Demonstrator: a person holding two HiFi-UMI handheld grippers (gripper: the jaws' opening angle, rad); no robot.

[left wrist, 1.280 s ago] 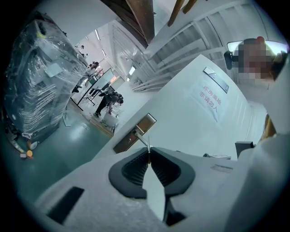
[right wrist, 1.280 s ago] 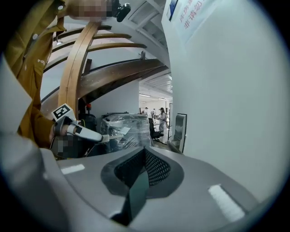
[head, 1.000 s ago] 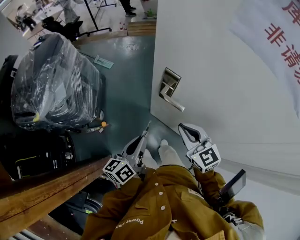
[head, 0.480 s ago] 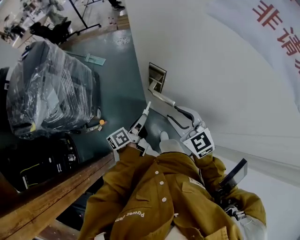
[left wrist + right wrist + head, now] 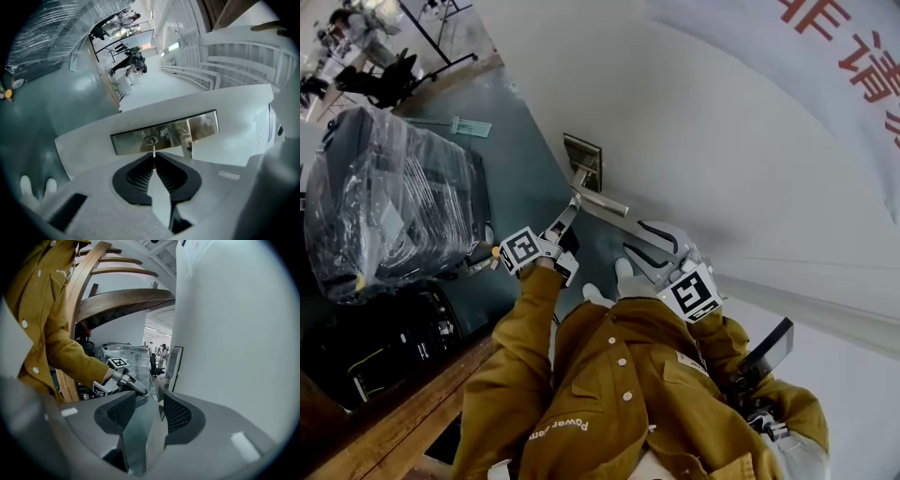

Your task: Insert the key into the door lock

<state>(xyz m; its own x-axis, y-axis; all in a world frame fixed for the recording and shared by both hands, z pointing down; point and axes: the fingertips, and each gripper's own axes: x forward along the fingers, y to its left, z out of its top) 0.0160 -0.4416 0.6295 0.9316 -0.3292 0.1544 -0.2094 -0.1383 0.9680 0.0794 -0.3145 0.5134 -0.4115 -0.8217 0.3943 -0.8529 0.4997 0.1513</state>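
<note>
Insertion step in hand: left gripper (image 5: 153,161) clenched on the key (image 5: 153,151), tip at the keyhole (image 5: 150,139) of the lock plate (image 5: 201,125); right gripper (image 5: 149,404) jaws opening, nothing between them; next, probably 1 straight, aligned push.

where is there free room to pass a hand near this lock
Free: the bare floor between the plastic-wrapped case and the door. Crowded: at the lock plate, where the left hand-held gripper holds the key beside the lever handle.
</note>
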